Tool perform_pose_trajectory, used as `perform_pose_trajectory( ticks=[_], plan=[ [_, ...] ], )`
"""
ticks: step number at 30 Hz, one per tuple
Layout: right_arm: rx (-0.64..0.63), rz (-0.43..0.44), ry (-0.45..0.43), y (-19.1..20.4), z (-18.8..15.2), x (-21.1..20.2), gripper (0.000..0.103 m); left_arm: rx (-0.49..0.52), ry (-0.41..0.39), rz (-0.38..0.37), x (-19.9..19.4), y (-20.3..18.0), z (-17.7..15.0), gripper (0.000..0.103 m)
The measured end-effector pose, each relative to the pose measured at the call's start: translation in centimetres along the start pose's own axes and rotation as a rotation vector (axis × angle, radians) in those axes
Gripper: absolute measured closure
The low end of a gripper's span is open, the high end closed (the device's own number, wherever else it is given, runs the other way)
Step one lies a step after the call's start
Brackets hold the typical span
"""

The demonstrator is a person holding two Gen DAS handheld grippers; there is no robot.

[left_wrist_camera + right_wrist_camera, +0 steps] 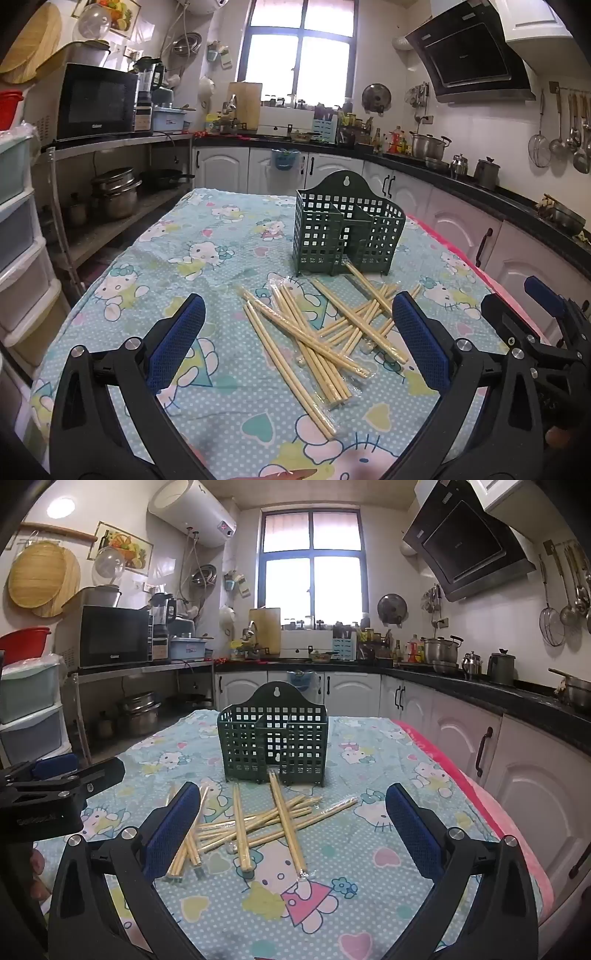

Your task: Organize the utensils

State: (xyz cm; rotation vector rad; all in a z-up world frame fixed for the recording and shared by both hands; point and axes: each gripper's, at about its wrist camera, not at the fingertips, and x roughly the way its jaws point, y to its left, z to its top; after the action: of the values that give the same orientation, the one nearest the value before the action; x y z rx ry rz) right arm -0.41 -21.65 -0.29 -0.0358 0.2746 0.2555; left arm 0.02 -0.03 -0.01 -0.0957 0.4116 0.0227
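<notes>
Table under cartoon-print cloth [207, 406]; green holder [347, 225] upright, wrapped chopsticks [314, 332] scattered before it

Blown-out daylight from the window [312, 565], sharp focus, strong fisheye bending at edges.

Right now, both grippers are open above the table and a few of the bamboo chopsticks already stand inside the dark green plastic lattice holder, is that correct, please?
Not quite: the dark green plastic lattice holder is empty. All the bamboo chopsticks lie scattered on the patterned tablecloth in front of it, as the right wrist view shows. The left gripper and right gripper are indeed open.
</notes>
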Motion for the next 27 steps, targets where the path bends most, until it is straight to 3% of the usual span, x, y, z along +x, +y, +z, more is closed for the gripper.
perform_pose_trajectory(
  ticks=[27],
  plan=[
    [0.005,-0.01,0.004,-0.58,-0.25,0.21,0.006,-0.014,-0.008,-0.006,0.0,0.05,0.0,0.009]
  ],
)
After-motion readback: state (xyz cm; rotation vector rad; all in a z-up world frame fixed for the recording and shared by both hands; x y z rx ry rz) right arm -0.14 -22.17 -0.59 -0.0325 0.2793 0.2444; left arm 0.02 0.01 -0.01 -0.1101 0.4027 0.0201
